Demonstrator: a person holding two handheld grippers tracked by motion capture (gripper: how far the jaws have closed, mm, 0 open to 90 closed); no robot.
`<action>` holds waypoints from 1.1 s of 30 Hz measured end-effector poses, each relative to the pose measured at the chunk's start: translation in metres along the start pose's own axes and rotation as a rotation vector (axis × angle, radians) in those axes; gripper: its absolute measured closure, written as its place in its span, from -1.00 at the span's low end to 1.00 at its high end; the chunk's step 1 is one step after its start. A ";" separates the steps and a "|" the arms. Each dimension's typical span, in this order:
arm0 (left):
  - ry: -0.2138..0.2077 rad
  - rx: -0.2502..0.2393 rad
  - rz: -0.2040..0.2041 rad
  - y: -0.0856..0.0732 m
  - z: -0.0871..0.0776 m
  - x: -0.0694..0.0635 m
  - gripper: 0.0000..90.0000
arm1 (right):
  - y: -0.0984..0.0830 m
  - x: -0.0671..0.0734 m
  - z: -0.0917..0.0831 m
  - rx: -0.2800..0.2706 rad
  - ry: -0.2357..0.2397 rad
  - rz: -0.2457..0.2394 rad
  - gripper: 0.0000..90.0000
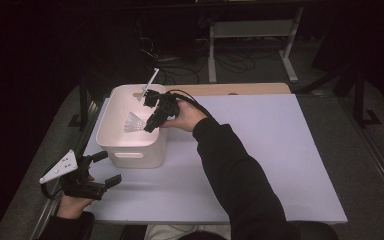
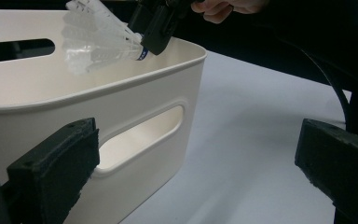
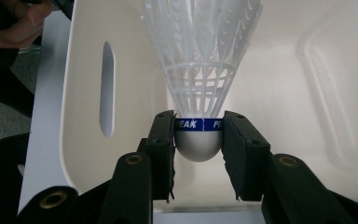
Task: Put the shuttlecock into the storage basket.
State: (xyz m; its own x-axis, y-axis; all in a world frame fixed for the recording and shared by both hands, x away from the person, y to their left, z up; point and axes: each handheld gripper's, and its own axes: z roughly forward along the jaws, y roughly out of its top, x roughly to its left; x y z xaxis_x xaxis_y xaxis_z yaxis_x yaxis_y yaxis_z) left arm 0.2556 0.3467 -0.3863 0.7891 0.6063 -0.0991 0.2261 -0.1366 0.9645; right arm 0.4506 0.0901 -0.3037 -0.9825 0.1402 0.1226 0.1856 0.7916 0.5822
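Resting at the table's (image 1: 260, 150) near-left corner, left gripper (image 1: 102, 170) has jaws apart, empty, just beside the bin (image 1: 130, 150). Right gripper (image 1: 148, 122) clamps the shuttlecock (image 3: 200, 70) by its cork, over the bin's open interior, feathers pointing away along the jaws; release drops it straight in.

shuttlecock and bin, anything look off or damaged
Nothing stands out. The shuttlecock looks intact, its feather skirt even, and the right tool grips it squarely by the cork base over the white bin. The bin sits upright on the table, with no cracks showing.
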 end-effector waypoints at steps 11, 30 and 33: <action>0.000 0.001 0.000 0.000 0.000 0.000 -1.00 | 0.000 -0.001 -0.011 -0.061 -0.039 0.026 -0.14; 0.001 0.002 -0.001 0.000 0.000 0.000 -1.00 | -0.015 -0.002 -0.046 -0.143 -0.119 0.092 -1.00; 0.001 0.003 -0.001 0.000 0.000 0.000 -1.00 | -0.019 -0.001 -0.050 -0.156 -0.134 0.097 -1.00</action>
State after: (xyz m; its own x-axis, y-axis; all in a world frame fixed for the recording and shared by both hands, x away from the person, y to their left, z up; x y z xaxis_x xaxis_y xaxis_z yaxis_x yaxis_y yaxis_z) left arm 0.2556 0.3465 -0.3864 0.7882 0.6072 -0.1003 0.2288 -0.1379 0.9636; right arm 0.4494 0.0455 -0.2746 -0.9512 0.2973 0.0823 0.2694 0.6706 0.6912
